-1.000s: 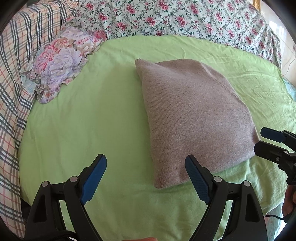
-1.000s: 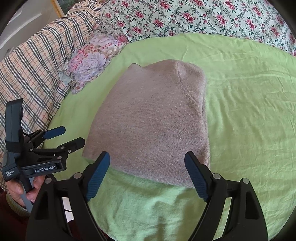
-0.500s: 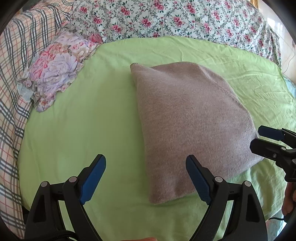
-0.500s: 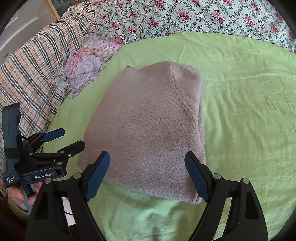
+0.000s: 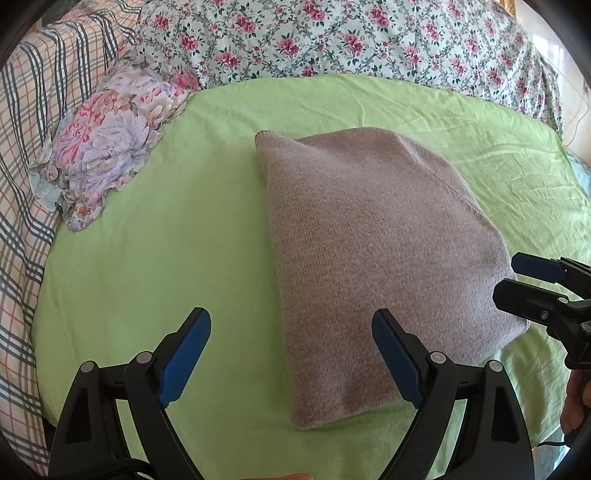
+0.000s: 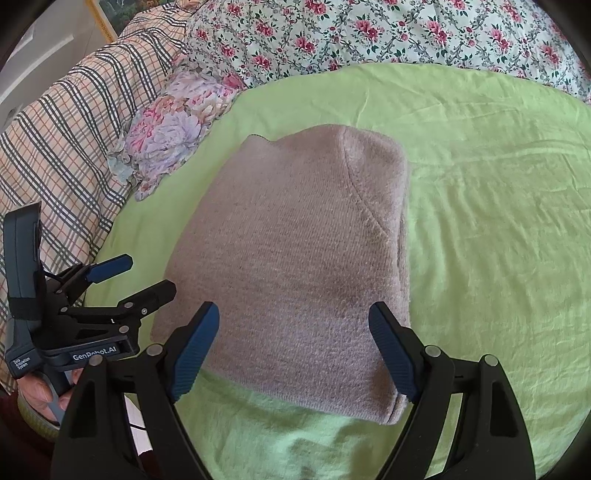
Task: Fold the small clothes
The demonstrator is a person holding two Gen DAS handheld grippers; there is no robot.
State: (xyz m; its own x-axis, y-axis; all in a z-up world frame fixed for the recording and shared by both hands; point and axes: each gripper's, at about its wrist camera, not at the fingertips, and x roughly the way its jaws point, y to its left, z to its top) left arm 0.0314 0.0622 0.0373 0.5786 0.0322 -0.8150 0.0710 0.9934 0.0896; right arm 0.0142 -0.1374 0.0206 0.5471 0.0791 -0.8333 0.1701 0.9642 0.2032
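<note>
A folded taupe knitted garment (image 5: 373,258) (image 6: 295,266) lies flat on the light green sheet (image 5: 155,258) (image 6: 498,240). My left gripper (image 5: 291,354) hovers open over the garment's near left edge, nothing between its blue pads. My right gripper (image 6: 293,347) is open too, above the garment's near edge, holding nothing. In the left wrist view the right gripper (image 5: 517,278) shows at the right edge beside the garment's right corner. The left gripper (image 6: 140,275) appears at the left in the right wrist view, just off the garment's left corner.
A folded floral cloth (image 5: 107,147) (image 6: 173,125) rests at the sheet's far left. Behind it lie a plaid blanket (image 5: 33,122) (image 6: 62,140) and a rose-print cover (image 5: 351,40) (image 6: 369,33). A hand (image 6: 44,395) holds the left gripper's handle.
Both grippers have eased slightly toward the garment, staying open. The garment has not shifted on the sheet.
</note>
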